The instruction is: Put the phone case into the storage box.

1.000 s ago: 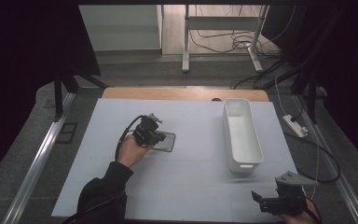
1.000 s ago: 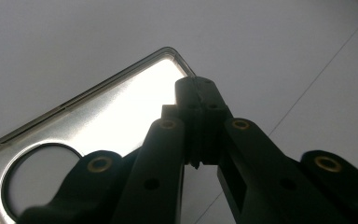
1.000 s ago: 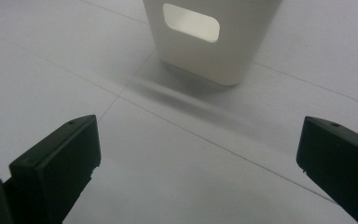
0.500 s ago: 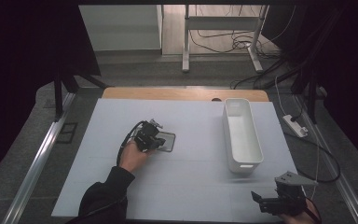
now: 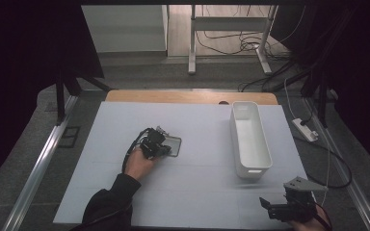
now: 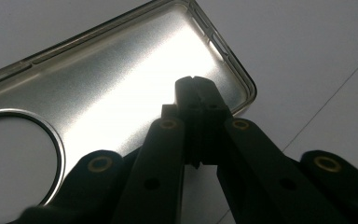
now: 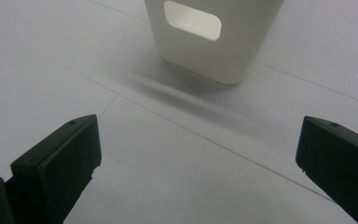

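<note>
A clear phone case (image 5: 174, 144) lies flat on the white table (image 5: 197, 192), left of centre. My left gripper (image 5: 165, 147) is over its near end, held by a hand in a dark sleeve. In the left gripper view the case (image 6: 121, 79) shows a round cut-out at the left, and the left gripper (image 6: 193, 81) has its jaws pressed together, tips over the case's inner face, with nothing visible between them. My right gripper (image 5: 279, 196) stays at the table's near right corner. Seen in its own view, the right gripper (image 7: 198, 149) stands open, with nothing between its jaws.
A long white bin (image 5: 249, 137) stands right of centre, and I see nothing inside it. Its near end with a handle slot (image 7: 193, 21) faces the right gripper. A wooden strip (image 5: 183, 97) runs along the table's far edge. Cables and a power strip (image 5: 304, 130) lie on the floor beyond.
The left hand and gripper have sunk a little onto the phone case. The right gripper has stayed where it was.
</note>
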A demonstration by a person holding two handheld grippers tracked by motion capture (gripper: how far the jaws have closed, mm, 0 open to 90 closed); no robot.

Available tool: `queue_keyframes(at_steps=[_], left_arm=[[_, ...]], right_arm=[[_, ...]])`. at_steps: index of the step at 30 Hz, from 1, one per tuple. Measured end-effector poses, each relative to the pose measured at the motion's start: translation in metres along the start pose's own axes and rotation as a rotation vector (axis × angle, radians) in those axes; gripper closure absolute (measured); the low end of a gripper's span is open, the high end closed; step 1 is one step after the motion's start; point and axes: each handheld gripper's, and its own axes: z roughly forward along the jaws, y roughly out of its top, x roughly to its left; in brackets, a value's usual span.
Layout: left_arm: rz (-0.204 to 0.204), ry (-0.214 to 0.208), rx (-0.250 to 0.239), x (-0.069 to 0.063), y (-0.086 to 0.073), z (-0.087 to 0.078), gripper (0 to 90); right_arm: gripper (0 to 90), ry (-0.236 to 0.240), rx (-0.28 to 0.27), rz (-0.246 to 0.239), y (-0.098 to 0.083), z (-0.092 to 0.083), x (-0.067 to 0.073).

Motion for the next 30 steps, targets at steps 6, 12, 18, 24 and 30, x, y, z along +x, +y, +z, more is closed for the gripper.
queue_keyframes(at_steps=[6, 12, 18, 24, 30], left_arm=[[0.0, -0.003, -0.002, 0.0, -0.002, -0.001, 88.9], [0.0, -0.007, -0.005, -0.002, -0.009, -0.004, 88.9], [0.001, -0.015, -0.004, -0.003, -0.017, -0.009, 88.9], [0.002, -0.023, -0.003, -0.003, -0.026, -0.014, 88.9], [-0.017, -0.028, -0.006, -0.002, -0.036, -0.019, 88.9]], right_arm=[[0.4, -0.001, 0.001, 0.0, 0.0, 0.0, 0.0], [0.5, -0.001, 0.002, 0.0, 0.0, 0.0, 0.0], [0.5, -0.002, 0.001, -0.001, 0.0, 0.0, 0.0], [0.5, -0.002, 0.002, -0.002, 0.0, 0.0, 0.0], [0.5, -0.002, 0.001, -0.002, 0.0, 0.0, 0.0]])
